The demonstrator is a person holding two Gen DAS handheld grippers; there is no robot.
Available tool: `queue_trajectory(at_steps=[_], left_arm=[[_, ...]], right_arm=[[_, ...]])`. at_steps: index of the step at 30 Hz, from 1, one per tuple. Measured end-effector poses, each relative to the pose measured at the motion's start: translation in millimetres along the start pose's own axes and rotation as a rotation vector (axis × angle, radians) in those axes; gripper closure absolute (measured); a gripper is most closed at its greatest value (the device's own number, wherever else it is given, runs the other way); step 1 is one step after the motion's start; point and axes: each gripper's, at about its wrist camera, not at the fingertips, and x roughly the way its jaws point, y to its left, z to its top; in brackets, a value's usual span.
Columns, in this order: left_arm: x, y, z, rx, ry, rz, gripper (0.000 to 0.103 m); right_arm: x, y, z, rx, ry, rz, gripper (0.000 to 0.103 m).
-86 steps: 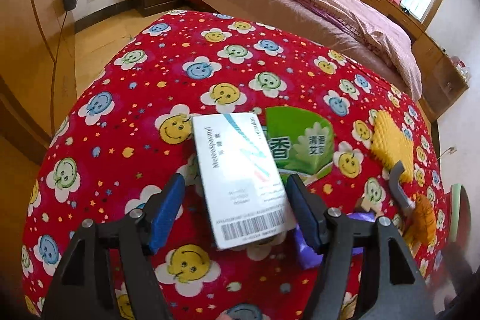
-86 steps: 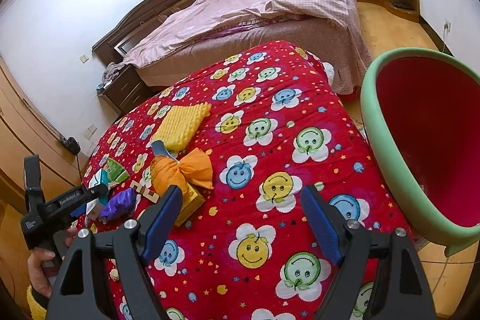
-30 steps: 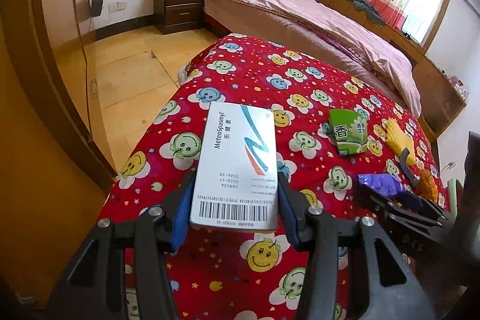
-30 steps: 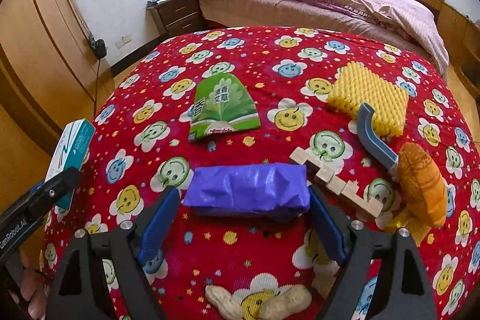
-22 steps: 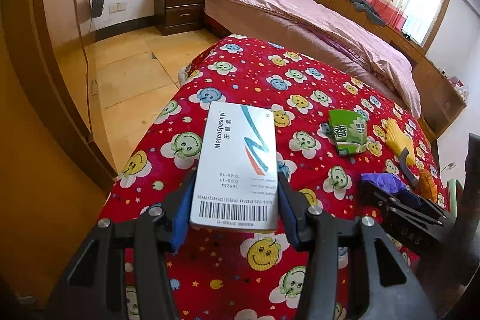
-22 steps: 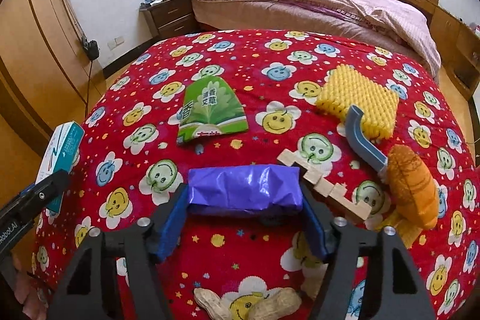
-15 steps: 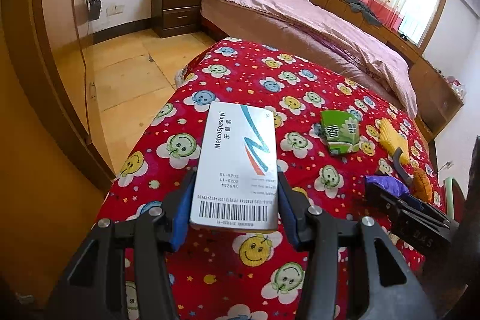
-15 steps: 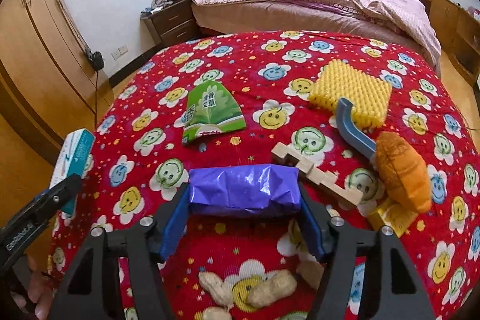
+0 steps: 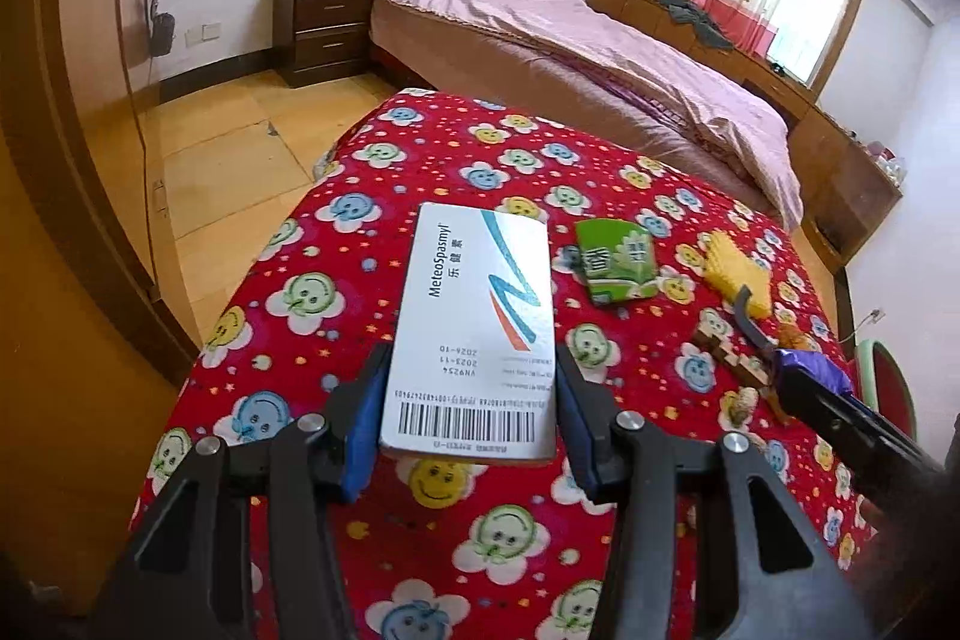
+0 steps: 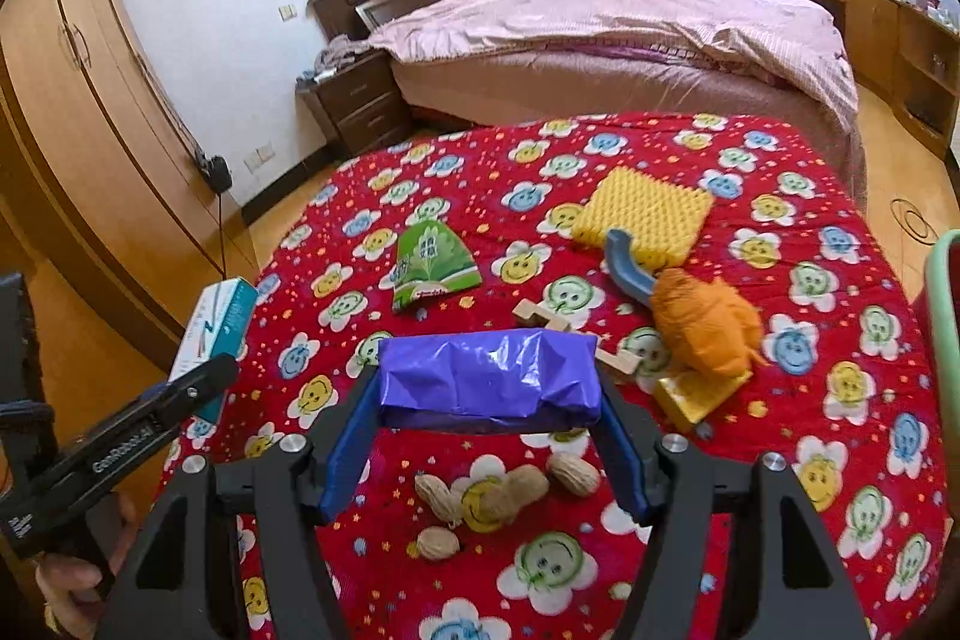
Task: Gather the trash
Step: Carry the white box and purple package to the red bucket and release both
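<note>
My left gripper [image 9: 471,400] is shut on a white medicine box [image 9: 480,316] with a barcode, held above the red smiley-face tablecloth [image 9: 336,292]. My right gripper [image 10: 487,409] is shut on a crumpled purple packet [image 10: 489,370], lifted clear of the cloth. In the right wrist view the left gripper [image 10: 198,382] and its box [image 10: 219,316] show at the left edge, over a hand. A green packet [image 10: 432,262] lies flat beyond the purple one. Several peanuts [image 10: 498,490] lie on the cloth below the right gripper.
A yellow sponge [image 10: 642,214], a blue-handled orange brush [image 10: 702,322], a yellow block and a wooden piece [image 10: 540,316] lie at the right of the table. A green-rimmed red bin [image 10: 942,316] stands past the right edge. A bed and wardrobe surround the table.
The right gripper's jaws closed on the purple packet and raised it off the cloth, uncovering the peanuts. The left gripper rose and drew back a little with the box.
</note>
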Motion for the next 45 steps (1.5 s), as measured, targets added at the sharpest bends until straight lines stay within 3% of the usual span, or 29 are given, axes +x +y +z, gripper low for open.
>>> queue_trajectory(at_steps=[26, 45], left_arm=[[-24, -66, -10, 0.094, 0.030, -0.153, 0.052], [-20, -151, -22, 0.245, 0.076, -0.254, 0.052]], right_arm=[[-87, -62, -15, 0.118, -0.144, -0.051, 0.034], [-131, -131, -32, 0.254, -0.221, -0.146, 0.034]])
